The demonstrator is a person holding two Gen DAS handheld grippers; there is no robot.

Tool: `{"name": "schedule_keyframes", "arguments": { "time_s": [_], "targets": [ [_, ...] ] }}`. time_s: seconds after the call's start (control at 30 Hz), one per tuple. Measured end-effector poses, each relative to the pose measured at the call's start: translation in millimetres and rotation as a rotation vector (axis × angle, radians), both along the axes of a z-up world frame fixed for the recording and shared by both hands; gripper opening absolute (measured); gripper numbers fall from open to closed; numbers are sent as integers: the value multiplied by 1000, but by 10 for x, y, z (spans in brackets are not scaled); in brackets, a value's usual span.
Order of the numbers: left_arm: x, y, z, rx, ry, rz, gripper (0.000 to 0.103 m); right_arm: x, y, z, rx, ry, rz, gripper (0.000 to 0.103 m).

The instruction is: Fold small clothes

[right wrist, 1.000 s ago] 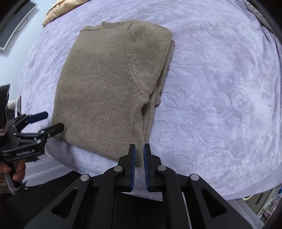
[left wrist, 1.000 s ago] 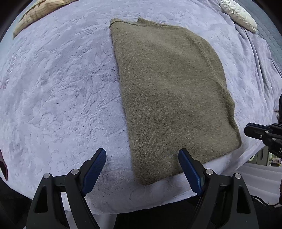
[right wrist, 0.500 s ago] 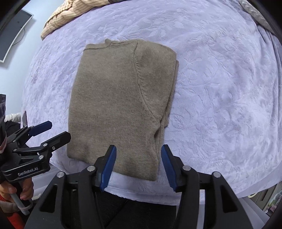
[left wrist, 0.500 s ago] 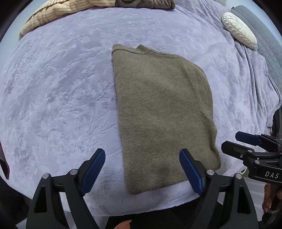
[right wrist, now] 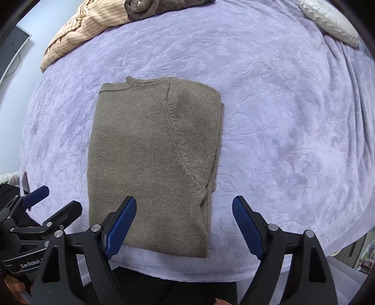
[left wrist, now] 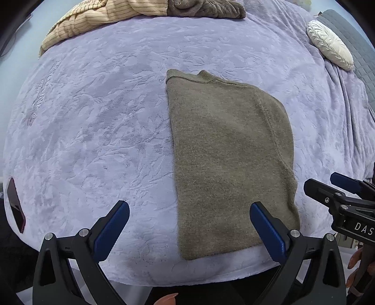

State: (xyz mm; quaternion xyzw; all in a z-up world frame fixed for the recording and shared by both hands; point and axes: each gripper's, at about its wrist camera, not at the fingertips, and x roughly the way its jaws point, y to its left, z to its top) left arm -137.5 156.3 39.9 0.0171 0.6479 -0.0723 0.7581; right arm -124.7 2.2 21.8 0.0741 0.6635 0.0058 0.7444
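An olive-brown knit sweater [left wrist: 229, 159] lies flat on the lavender bedspread [left wrist: 98, 131], folded lengthwise with sleeves tucked in, collar at the far end. It also shows in the right wrist view [right wrist: 152, 159]. My left gripper [left wrist: 188, 231] is open and empty, held above the sweater's near hem. My right gripper [right wrist: 184, 228] is open and empty, above the hem's right corner. Each gripper shows in the other's view: the right one [left wrist: 337, 190] at the right edge, the left one [right wrist: 44, 206] at the lower left.
A striped beige garment [left wrist: 93, 21] and a grey-brown garment [left wrist: 206, 9] are piled at the far edge of the bed. A white textured cushion [left wrist: 330, 44] lies at the far right. A dark phone [left wrist: 16, 208] lies at the left edge. The bed's near edge is just below the hem.
My right gripper has opened, letting go of the sweater's hem edge. Both grippers have pulled back and up from the sweater, which lies still.
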Motion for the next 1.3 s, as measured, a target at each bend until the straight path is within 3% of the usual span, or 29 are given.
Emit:
{"name": "schedule_keyframes", "arguments": {
  "time_s": [1.3],
  "targets": [
    [15, 34, 49, 23, -8, 6, 103, 4, 67, 46, -54, 20, 5, 86]
  ]
}}
